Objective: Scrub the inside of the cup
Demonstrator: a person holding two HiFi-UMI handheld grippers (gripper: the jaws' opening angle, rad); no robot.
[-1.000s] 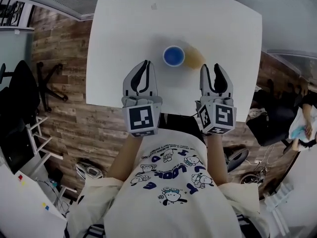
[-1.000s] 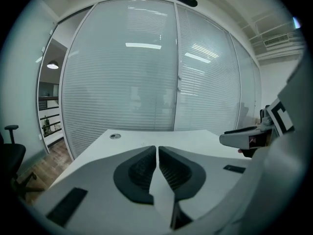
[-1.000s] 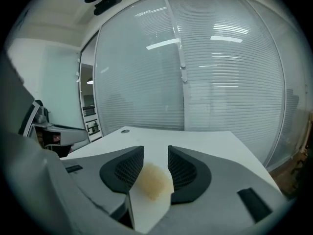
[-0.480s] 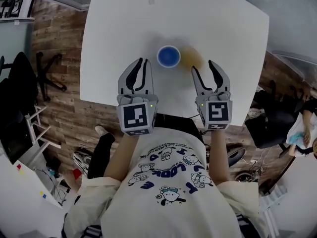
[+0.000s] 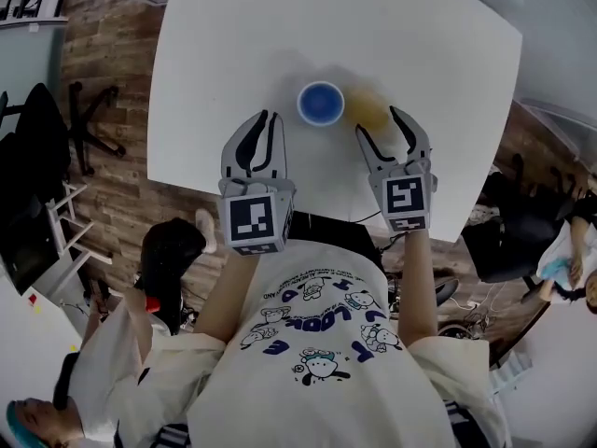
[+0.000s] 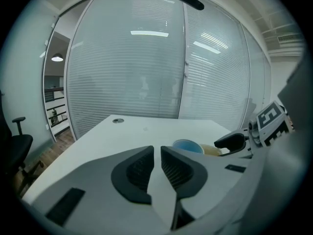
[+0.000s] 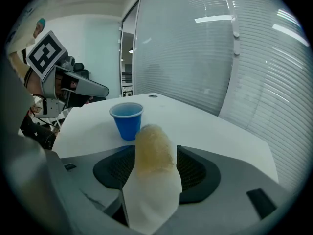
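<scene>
A blue cup [image 5: 322, 103] stands upright on the white table [image 5: 233, 45], seen also in the left gripper view [image 6: 186, 146] and the right gripper view [image 7: 126, 119]. Just right of it lies a yellowish sponge [image 5: 367, 108]. My right gripper [image 5: 378, 121] has just been opening its jaws and now straddles the sponge [image 7: 154, 148], which sits between the pads without a clear squeeze. My left gripper [image 5: 269, 118] hovers left of the cup. Its jaws [image 6: 157, 151] have parted a little, leaving a narrow gap with nothing in it.
The table's near edge runs just under both grippers. A round grommet [image 6: 117, 120] sits at the far side of the table. A person [image 5: 112, 343] stands at the lower left on the wooden floor. Office chairs stand at both sides.
Both grippers have sunk toward the table. The right jaws have spread wide and now flank the sponge. A person has come into view at the lower left.
</scene>
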